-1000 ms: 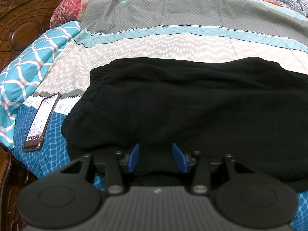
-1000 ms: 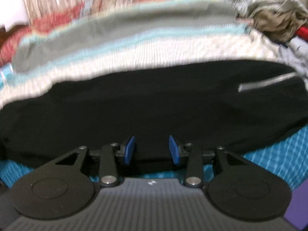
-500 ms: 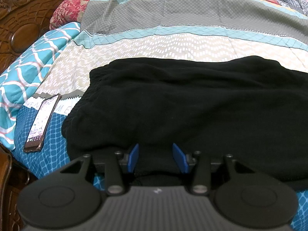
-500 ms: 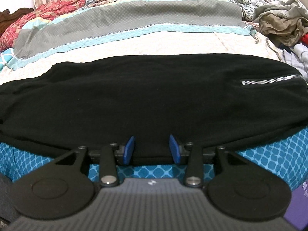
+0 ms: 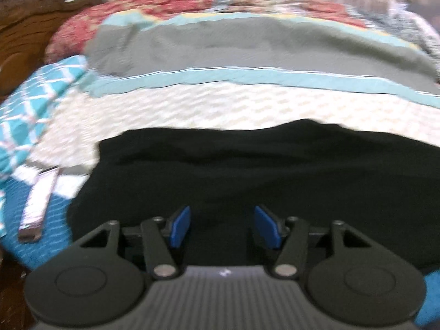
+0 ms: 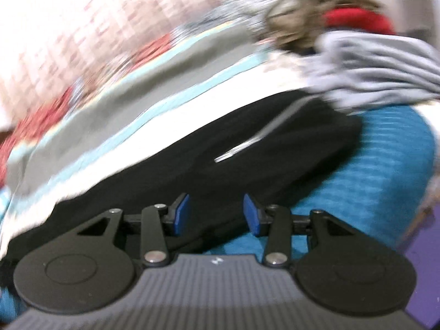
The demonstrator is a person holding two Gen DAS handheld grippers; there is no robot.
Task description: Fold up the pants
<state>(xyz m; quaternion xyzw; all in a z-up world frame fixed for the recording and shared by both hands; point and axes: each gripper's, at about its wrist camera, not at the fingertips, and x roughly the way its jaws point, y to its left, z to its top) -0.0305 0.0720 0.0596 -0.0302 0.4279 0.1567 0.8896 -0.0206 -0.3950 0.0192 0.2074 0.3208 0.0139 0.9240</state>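
Black pants (image 5: pixel 261 170) lie flat across the patterned bedspread, folded lengthwise. In the right wrist view the pants (image 6: pixel 209 154) run diagonally, with a silver zipper (image 6: pixel 247 145) near their right end. My left gripper (image 5: pixel 222 227) is open, its blue pads over the near edge of the pants' left part. My right gripper (image 6: pixel 216 214) is open at the near edge of the pants, the right pad over the blue bedspread. Both views are blurred by motion.
A phone (image 5: pixel 37 206) lies on the bed left of the pants. A carved wooden headboard (image 5: pixel 19 38) stands at the far left. A heap of clothes (image 6: pixel 357 41), grey, brown and red, lies beyond the pants' right end. The striped bedspread (image 5: pixel 247 55) stretches behind.
Both grippers have moved and the views are now blurred. The right view has tilted and swung toward the zipper end. The left view has drawn back and looks higher. Both grippers stay open.
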